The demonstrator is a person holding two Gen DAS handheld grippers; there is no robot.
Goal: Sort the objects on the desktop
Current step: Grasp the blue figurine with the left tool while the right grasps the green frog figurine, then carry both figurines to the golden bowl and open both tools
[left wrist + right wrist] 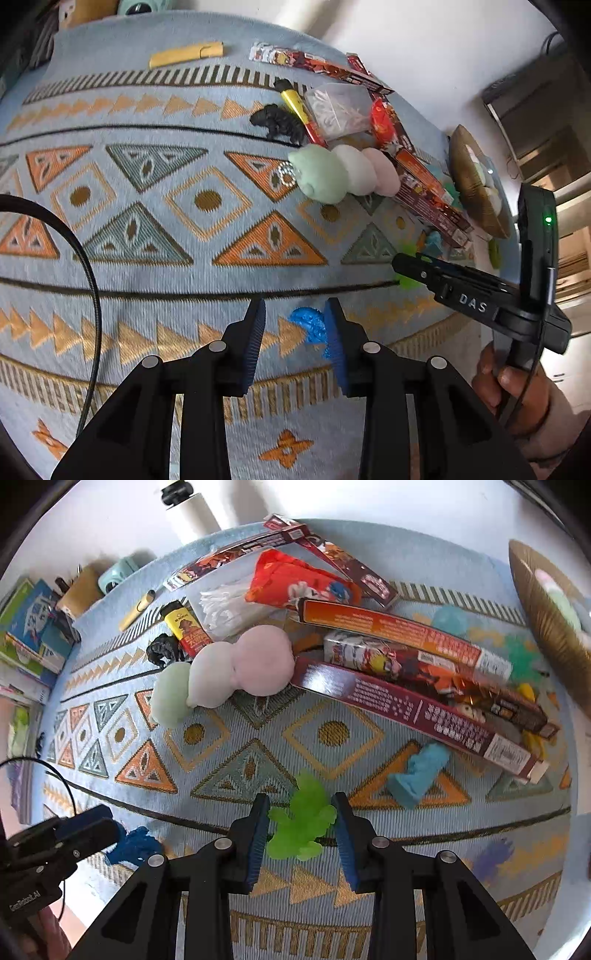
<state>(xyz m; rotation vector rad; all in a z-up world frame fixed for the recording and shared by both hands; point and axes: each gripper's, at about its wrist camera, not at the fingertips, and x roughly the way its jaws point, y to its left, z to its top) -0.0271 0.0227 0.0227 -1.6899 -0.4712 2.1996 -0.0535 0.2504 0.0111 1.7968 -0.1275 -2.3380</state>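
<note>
Both tongs straddle toys without gripping: my right tongs [299, 834] must centre on the translucent green rubbery figure [303, 823], my left tongs [295, 343] beside the dark-blue bumpy figure [310, 326].

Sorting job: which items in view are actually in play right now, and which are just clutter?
In play:
- green figure, between the right gripper fingers
- blue figure, beside the left gripper right finger
- light blue figure
- black animal figure

Lying about:
- long boxes
- pastel plush
- yellow lighter
- woven bowl
</note>
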